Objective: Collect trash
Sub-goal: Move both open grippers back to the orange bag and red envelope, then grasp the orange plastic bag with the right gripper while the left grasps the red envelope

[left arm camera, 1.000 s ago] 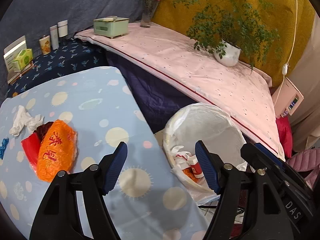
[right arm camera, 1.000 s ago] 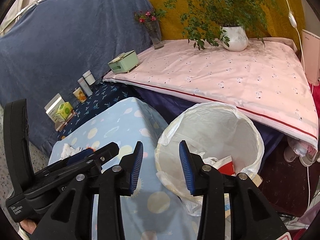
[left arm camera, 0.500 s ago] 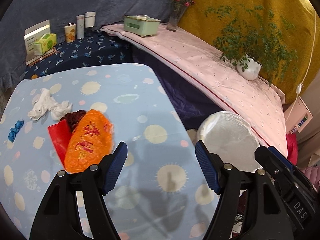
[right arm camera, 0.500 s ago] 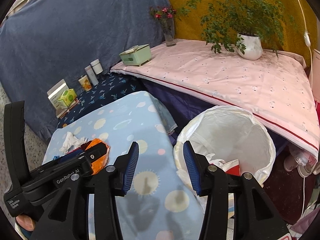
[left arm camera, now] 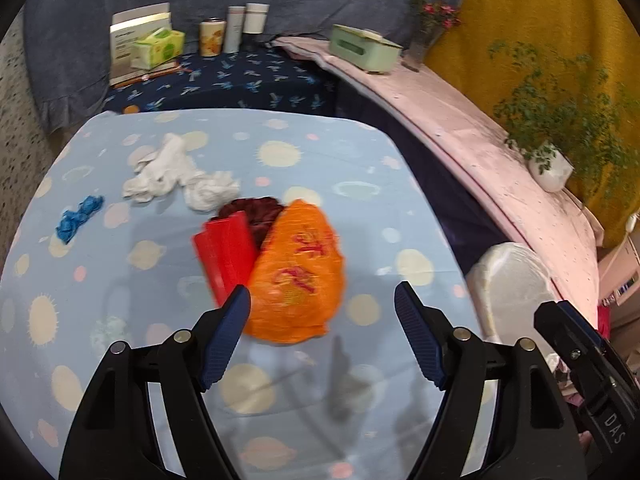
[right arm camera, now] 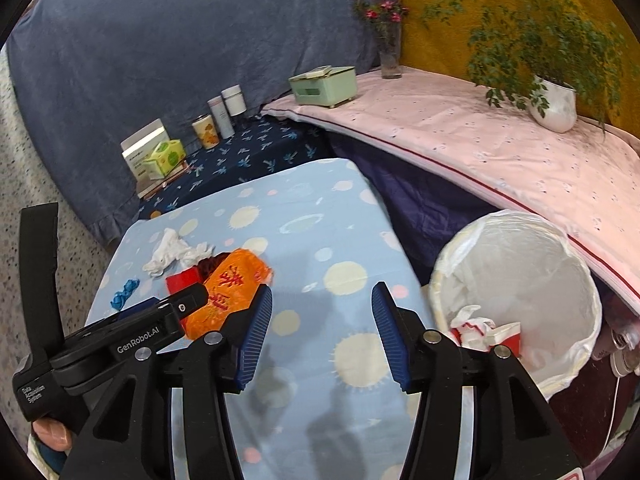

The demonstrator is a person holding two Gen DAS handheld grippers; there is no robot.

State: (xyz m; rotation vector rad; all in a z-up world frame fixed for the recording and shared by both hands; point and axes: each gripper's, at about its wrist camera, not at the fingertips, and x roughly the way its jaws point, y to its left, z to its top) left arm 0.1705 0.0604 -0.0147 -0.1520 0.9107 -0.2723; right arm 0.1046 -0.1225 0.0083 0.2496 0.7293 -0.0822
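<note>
An orange plastic bag (left arm camera: 298,276) (right arm camera: 230,290) lies on the light-blue table (left arm camera: 280,152), overlapping a red packet (left arm camera: 226,252) and a dark red wrapper (left arm camera: 256,210). Crumpled white tissues (left arm camera: 180,176) (right arm camera: 174,250) and a blue scrap (left arm camera: 76,216) (right arm camera: 124,292) lie further left. My left gripper (left arm camera: 322,304) hovers just short of the orange bag, its jaws opening, nothing between them. My right gripper (right arm camera: 320,308) hangs over the table's right part, jaws opening and empty. The white-lined bin (right arm camera: 516,280) (left arm camera: 508,276) beside the table holds red-and-white trash (right arm camera: 484,330).
A dark-blue shelf behind the table carries a green tissue pack (left arm camera: 158,48), a box and several cans (left arm camera: 210,38). A pink-covered ledge (right arm camera: 480,140) holds a mint-green box (right arm camera: 324,86), a flower vase (right arm camera: 390,52) and a potted plant (right arm camera: 554,104). A hand (right arm camera: 50,434) grips the left tool.
Both grippers swung left, away from the bin and over the table. The orange bag now sits close before the left jaws. The right jaws have widened.
</note>
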